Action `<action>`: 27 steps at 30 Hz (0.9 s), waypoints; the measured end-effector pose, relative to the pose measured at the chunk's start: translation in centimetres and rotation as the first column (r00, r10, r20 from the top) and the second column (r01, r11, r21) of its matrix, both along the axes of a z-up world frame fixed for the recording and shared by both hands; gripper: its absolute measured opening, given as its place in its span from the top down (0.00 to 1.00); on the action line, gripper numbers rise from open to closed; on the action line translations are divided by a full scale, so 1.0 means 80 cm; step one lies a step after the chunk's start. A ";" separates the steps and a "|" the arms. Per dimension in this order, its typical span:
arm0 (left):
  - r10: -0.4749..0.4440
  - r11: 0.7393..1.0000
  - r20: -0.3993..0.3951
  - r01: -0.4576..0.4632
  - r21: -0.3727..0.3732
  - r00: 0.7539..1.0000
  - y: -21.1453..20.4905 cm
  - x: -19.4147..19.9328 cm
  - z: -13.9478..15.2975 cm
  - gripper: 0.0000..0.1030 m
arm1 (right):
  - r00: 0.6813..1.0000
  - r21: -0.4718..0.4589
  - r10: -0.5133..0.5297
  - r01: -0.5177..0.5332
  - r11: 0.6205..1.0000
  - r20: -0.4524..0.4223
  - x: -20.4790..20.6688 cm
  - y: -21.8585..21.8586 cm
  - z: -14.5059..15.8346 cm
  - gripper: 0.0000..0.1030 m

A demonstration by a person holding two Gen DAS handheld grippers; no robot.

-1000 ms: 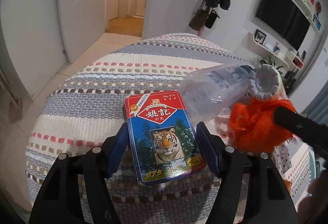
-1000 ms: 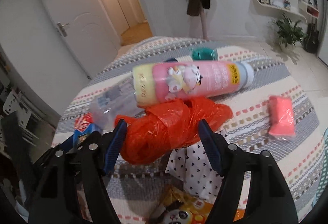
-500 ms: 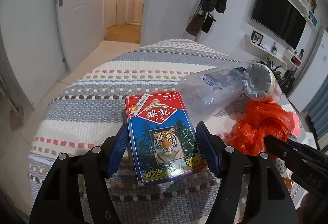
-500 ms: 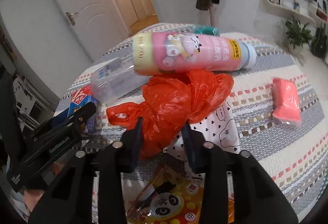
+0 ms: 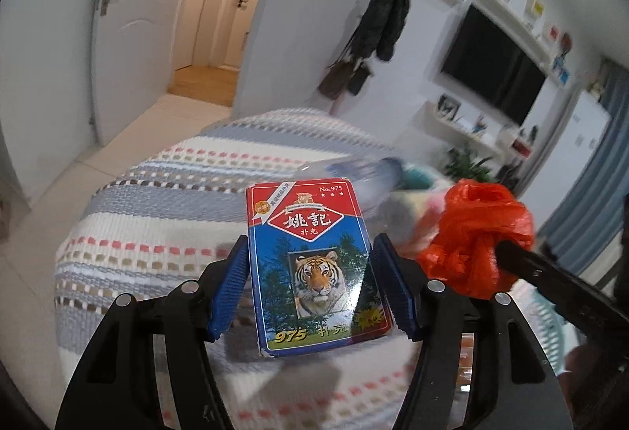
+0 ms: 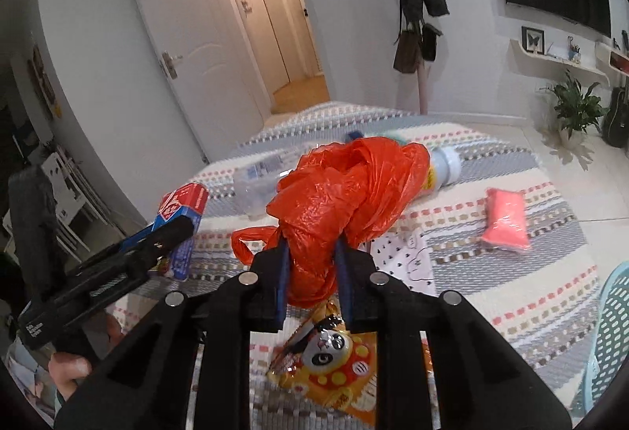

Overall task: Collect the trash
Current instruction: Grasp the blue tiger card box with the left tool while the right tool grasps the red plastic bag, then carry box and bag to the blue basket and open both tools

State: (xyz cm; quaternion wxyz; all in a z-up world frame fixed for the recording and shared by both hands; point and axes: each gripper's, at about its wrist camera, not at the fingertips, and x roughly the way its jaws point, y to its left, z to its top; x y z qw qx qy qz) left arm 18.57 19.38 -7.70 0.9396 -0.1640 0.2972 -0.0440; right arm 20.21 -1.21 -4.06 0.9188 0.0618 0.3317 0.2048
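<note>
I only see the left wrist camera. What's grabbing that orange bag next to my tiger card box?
Observer: The right gripper; its jaws are closing with the orange bag pinched between them.
Operator: Any trash I can't see?
Observer: Yes, a pink packet lies on the striped cloth, across the bag from your card box.
Operator: Anything else?
Observer: A yellow panda wrapper lies just below the right gripper.

A crumpled orange plastic bag (image 6: 346, 202) sits above a woven cloth (image 6: 491, 284) striped grey, cream and coral; a blue-and-red card box (image 5: 314, 261) bears a tiger; a pink packet (image 6: 505, 219) lies nearby.
</note>
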 end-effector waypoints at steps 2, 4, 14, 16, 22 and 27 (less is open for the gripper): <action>-0.024 1.000 0.033 0.024 -0.014 0.999 -0.011 -0.013 0.015 0.41 | 1.000 0.016 -0.012 0.011 1.000 0.019 -0.010 -0.012 0.011 0.83; -0.050 0.999 0.061 0.051 -0.014 0.997 -0.028 -0.022 0.029 0.41 | 0.998 0.025 -0.033 0.032 0.999 0.047 -0.024 -0.029 0.025 0.83; -0.247 0.969 0.163 0.243 0.044 0.955 -0.168 -0.045 0.076 0.41 | 0.969 0.033 -0.192 0.189 0.981 0.158 -0.081 -0.142 0.068 0.83; -0.293 0.956 0.168 0.289 0.047 0.941 -0.199 -0.044 0.080 0.41 | 0.953 0.025 -0.240 0.239 0.971 0.183 -0.095 -0.172 0.074 0.83; -0.415 0.910 0.162 0.405 0.092 0.895 -0.303 -0.046 0.086 0.41 | 0.901 0.048 -0.384 0.382 0.923 0.201 -0.125 -0.265 0.076 0.83; -0.513 0.858 0.120 0.503 0.102 0.850 -0.386 -0.042 0.075 0.40 | 0.858 0.060 -0.485 0.482 0.874 0.168 -0.142 -0.340 0.059 0.83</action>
